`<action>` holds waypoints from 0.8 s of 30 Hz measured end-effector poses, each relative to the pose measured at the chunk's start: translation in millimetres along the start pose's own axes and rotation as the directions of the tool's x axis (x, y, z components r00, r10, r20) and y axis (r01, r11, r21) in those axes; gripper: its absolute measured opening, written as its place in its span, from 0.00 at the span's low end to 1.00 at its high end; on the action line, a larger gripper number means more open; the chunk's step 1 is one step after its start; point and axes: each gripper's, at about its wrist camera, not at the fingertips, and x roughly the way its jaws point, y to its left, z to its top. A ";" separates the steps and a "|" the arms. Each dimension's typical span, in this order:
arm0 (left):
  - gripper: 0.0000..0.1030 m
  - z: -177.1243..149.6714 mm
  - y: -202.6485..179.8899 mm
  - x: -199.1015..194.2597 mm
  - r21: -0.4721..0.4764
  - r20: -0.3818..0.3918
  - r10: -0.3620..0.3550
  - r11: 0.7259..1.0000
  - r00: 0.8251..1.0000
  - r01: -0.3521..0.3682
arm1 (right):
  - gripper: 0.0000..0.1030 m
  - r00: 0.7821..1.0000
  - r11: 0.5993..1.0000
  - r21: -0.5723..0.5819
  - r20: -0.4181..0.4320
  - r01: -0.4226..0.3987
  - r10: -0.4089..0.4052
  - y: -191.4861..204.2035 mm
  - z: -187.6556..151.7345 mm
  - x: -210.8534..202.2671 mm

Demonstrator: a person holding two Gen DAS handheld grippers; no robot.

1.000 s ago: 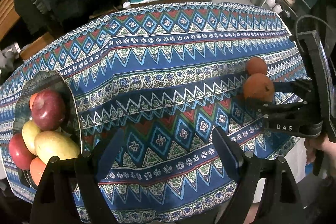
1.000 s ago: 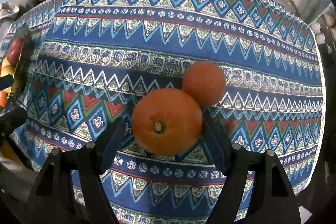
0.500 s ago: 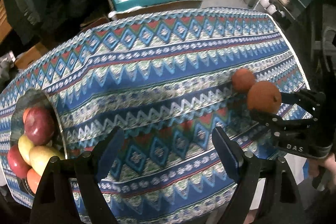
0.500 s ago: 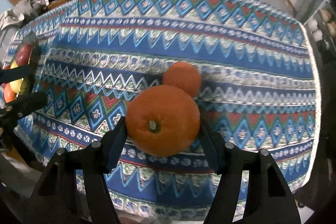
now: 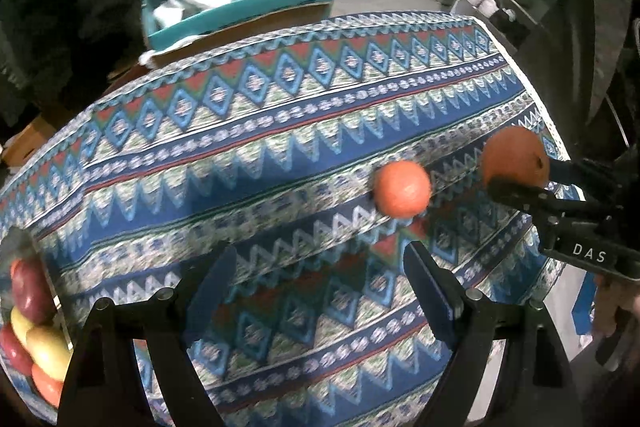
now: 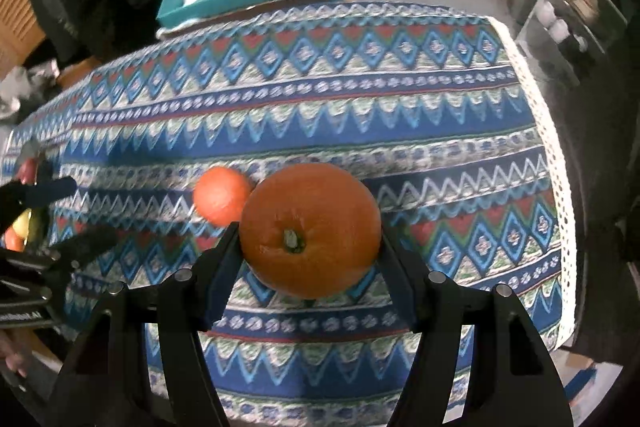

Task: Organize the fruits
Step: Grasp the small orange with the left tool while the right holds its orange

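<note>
At the tabletop's left edge, bowl [image 5: 40,259] holds apples and other fruit. Left gripper [image 5: 316,279] spread, empty. Small orange [image 5: 402,189] rests on the tablecloth [image 5: 280,131] toward the right edge. Right gripper [image 6: 308,247] clamps the big orange [image 6: 310,229], apparently lifted. Step: transport; next, carry leftward to the bowl.

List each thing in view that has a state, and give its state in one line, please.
Large orange: clamped between the right gripper's fingers, lifted off the cloth.
Small orange: loose on the tablecloth, ungripped.
Right gripper: shut on the large orange.
Left gripper: open, holding nothing.
Fruit bowl: holds apples and other fruit at the table's left edge.
</note>
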 end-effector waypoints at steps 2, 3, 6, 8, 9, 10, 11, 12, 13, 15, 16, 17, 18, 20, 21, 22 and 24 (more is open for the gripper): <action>0.84 5.6 -6.6 5.5 0.014 0.006 -0.011 1.000 1.000 0.011 | 0.64 1.000 1.000 0.000 0.010 0.007 -0.007 -4.2 0.7 1.7; 0.84 8.2 -9.8 7.9 0.022 0.008 -0.013 1.000 1.000 0.013 | 0.64 1.000 1.000 -0.002 0.012 0.008 -0.008 -5.0 1.3 3.9; 0.84 16.3 -19.0 17.8 0.038 0.004 -0.018 0.999 1.000 0.018 | 0.64 1.000 1.000 0.001 0.013 0.010 -0.010 -12.5 1.7 7.1; 0.84 21.6 -26.2 25.5 0.040 -0.007 -0.034 0.999 0.999 0.034 | 0.64 1.000 1.000 0.010 0.011 0.014 -0.014 -18.0 2.5 9.6; 0.84 23.5 -29.1 28.7 0.042 -0.012 -0.039 0.998 0.999 0.040 | 0.64 1.000 1.000 0.015 0.009 0.014 -0.014 -21.3 2.6 10.6; 0.84 26.1 -33.9 33.5 0.050 -0.018 -0.044 0.998 0.999 0.045 | 0.64 1.000 1.000 0.022 0.008 0.013 -0.013 -24.8 2.4 11.2; 0.84 27.5 -36.9 36.6 0.055 -0.021 -0.042 0.998 0.999 0.043 | 0.64 1.000 0.999 0.029 0.007 0.013 -0.013 -28.1 1.7 11.4; 0.84 29.2 -40.8 41.2 0.063 -0.027 -0.042 0.997 0.999 0.044 | 0.64 1.000 0.999 0.034 0.006 0.014 -0.014 -30.3 1.9 12.1; 0.84 30.3 -43.9 45.4 0.069 -0.037 -0.046 0.996 0.998 0.049 | 0.64 1.000 0.999 0.040 0.006 0.015 -0.015 -32.5 1.7 12.4; 0.84 31.9 -48.5 53.3 0.074 -0.053 -0.052 0.996 0.997 0.056 | 0.64 1.000 0.999 0.050 0.004 0.013 -0.013 -36.8 1.4 13.8; 0.84 31.8 -50.0 56.3 0.076 -0.059 -0.055 0.995 0.997 0.059 | 0.64 1.000 0.998 0.055 0.001 0.011 -0.011 -38.6 1.0 15.1; 0.84 31.8 -51.4 60.5 0.081 -0.068 -0.052 0.995 0.996 0.058 | 0.64 1.000 0.998 0.060 -0.001 0.010 -0.010 -39.9 0.7 16.2; 0.84 31.7 -51.9 63.8 0.084 -0.072 -0.051 0.995 0.996 0.057 | 0.64 1.000 0.998 0.065 -0.004 0.008 -0.008 -41.0 0.3 17.4; 0.84 31.6 -51.5 68.6 0.080 -0.075 -0.052 0.995 0.996 0.058 | 0.64 1.000 0.998 0.069 -0.007 0.005 -0.005 -41.6 0.0 18.9; 0.84 32.1 -49.9 70.4 0.073 -0.073 -0.056 0.995 0.996 0.062 | 0.64 1.000 0.998 0.069 -0.008 0.005 -0.004 -41.3 0.0 19.4; 0.84 32.8 -48.6 71.5 0.065 -0.071 -0.063 0.996 0.995 0.068 | 0.64 1.000 0.998 0.069 -0.009 0.005 -0.004 -41.0 0.2 19.8; 0.73 34.0 -46.7 73.5 0.052 -0.070 -0.086 0.995 0.994 0.090 | 0.64 1.000 0.998 0.068 -0.007 0.002 -0.001 -40.5 1.1 20.1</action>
